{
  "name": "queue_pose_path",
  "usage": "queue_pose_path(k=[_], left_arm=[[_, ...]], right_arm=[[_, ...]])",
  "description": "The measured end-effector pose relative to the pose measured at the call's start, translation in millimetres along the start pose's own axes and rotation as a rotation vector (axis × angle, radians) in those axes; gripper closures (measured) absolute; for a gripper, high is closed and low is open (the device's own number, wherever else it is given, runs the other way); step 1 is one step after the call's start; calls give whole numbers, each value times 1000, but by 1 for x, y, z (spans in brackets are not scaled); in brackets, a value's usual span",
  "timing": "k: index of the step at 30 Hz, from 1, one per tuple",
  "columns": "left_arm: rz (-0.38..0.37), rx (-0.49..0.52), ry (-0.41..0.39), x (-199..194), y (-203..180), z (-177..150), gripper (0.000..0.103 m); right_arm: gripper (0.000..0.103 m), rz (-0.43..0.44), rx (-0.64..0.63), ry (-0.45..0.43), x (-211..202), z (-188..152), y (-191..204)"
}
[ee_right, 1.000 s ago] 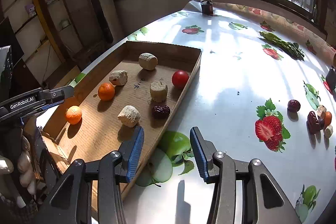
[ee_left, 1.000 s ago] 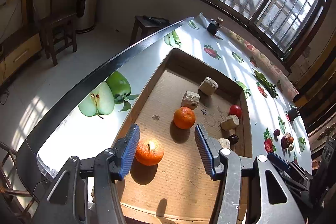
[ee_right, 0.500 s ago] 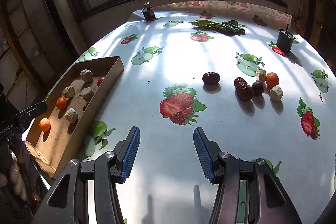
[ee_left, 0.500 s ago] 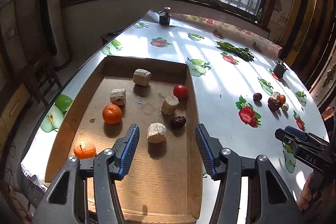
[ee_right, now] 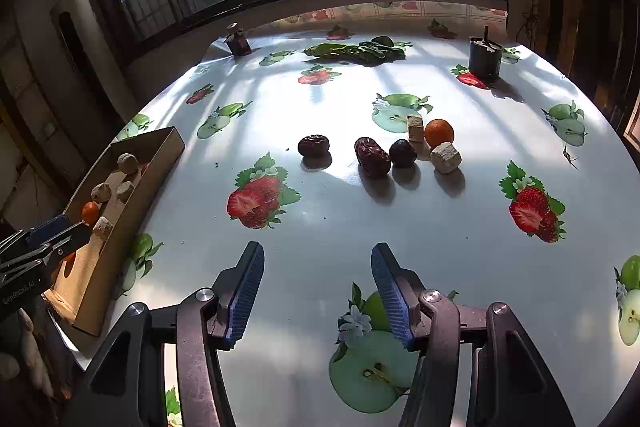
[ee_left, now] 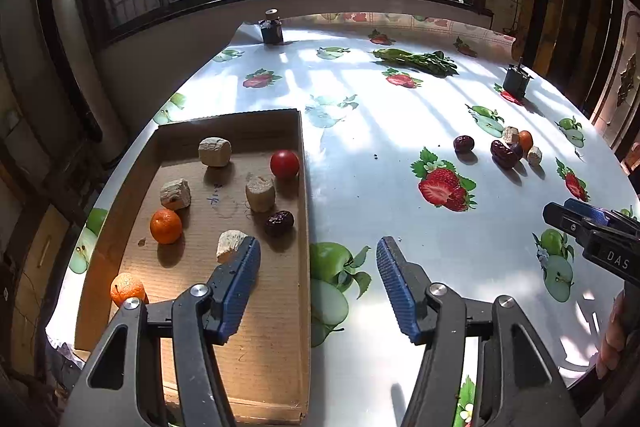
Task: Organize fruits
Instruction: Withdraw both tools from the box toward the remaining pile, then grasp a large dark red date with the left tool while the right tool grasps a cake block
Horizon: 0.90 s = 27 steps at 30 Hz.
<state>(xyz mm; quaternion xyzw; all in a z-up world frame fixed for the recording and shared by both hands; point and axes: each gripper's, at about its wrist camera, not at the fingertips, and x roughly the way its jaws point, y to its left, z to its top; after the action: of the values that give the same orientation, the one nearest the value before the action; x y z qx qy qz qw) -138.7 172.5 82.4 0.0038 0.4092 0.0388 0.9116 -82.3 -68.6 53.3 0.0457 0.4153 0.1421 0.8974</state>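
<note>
A cardboard tray point(ee_left: 280, 347) on the table's left holds two oranges point(ee_left: 165, 225), a red tomato point(ee_left: 284, 164), a dark date point(ee_left: 279, 223) and several beige chunks point(ee_left: 215, 151). Loose on the table lie dates point(ee_right: 372, 155), a small orange point(ee_right: 439, 133) and beige chunks point(ee_right: 445, 157). My left gripper point(ee_left: 318, 267) is open and empty over the tray's right edge. My right gripper point(ee_right: 316, 273) is open and empty above the table, short of the loose pile. The tray also shows in the right wrist view point(ee_right: 132, 195).
The table wears a fruit-print cloth. Green leaves point(ee_right: 356, 51) lie at the back. A dark jar point(ee_right: 238, 43) stands back left, a dark cup point(ee_right: 485, 57) back right. The right gripper shows at the left view's right edge point(ee_left: 592, 231).
Both views have swung right. The left gripper moved from over the tray's oranges to its right edge. The right gripper moved from the tray toward the loose pile. Both stayed open.
</note>
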Motion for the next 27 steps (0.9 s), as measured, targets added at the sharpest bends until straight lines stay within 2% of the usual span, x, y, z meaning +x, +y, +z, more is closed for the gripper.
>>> queue_pose_path(k=[6, 15, 19, 24, 27], left_arm=[[-17, 19, 13, 6, -13, 6, 39], [-135, 27, 54, 36, -50, 31, 37], [-165, 1, 77, 61, -70, 53, 36], [-245, -36, 140, 108, -98, 79, 36], [-287, -68, 148, 133, -109, 89, 36]], right_arm=[[43, -30, 30, -6, -4, 2, -27], [43, -111, 124, -5, -4, 23, -90], [43, -109, 193, 8, 7, 39, -114], [43, -146, 197, 17, 33, 58, -122], [43, -111, 217, 17, 45, 62, -122]])
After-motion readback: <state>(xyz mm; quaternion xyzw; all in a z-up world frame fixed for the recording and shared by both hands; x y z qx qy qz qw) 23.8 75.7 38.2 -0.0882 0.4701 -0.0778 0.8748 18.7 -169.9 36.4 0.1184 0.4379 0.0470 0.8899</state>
